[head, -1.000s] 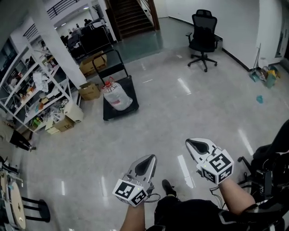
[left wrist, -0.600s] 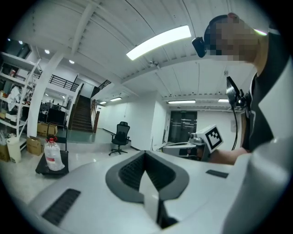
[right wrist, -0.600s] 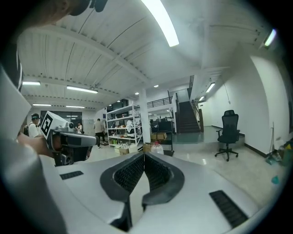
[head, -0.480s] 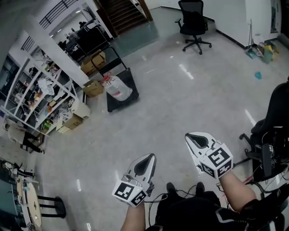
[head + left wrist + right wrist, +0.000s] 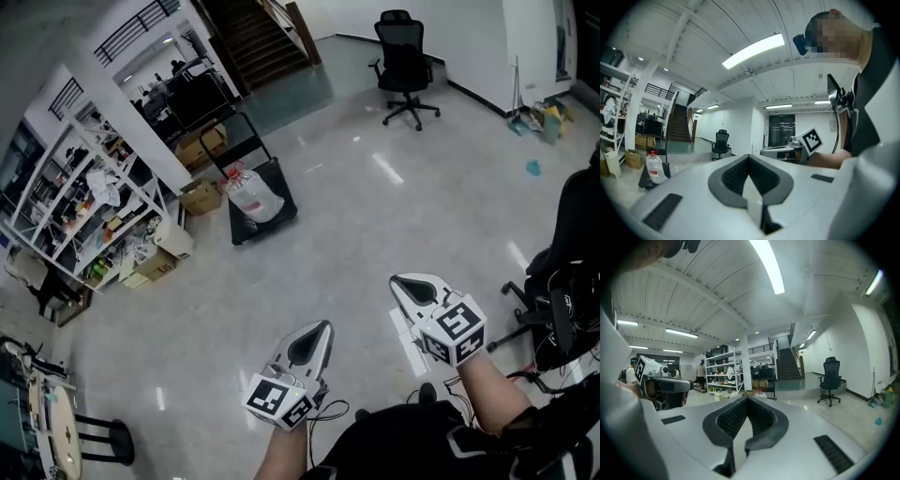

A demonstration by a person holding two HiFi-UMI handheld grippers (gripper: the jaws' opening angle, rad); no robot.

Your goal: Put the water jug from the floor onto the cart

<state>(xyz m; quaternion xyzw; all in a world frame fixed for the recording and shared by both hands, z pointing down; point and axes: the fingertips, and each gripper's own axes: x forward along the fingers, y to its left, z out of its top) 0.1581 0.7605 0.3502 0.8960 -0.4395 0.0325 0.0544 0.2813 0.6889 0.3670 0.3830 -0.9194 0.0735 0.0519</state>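
Jug (image 5: pixel 252 198) — far beyond left hand-held gripper (image 5: pixel 320 326)

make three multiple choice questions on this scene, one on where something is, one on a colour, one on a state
1. Where is the water jug?
A on the black cart
B on the floor by the office chair
C on the shelves

2. What colour is the jug's cap?
A blue
B red
C green

3. How do the two hand-held grippers stand?
A both shut and empty
B the left one clamped on the jug
C both wide open

Answers:
1 A, the jug sits on the cart's deck, in front of its handle.
2 B, the left gripper view shows a red cap.
3 A, the left hand-held gripper and the right hand-held gripper each show jaws together with nothing between them.
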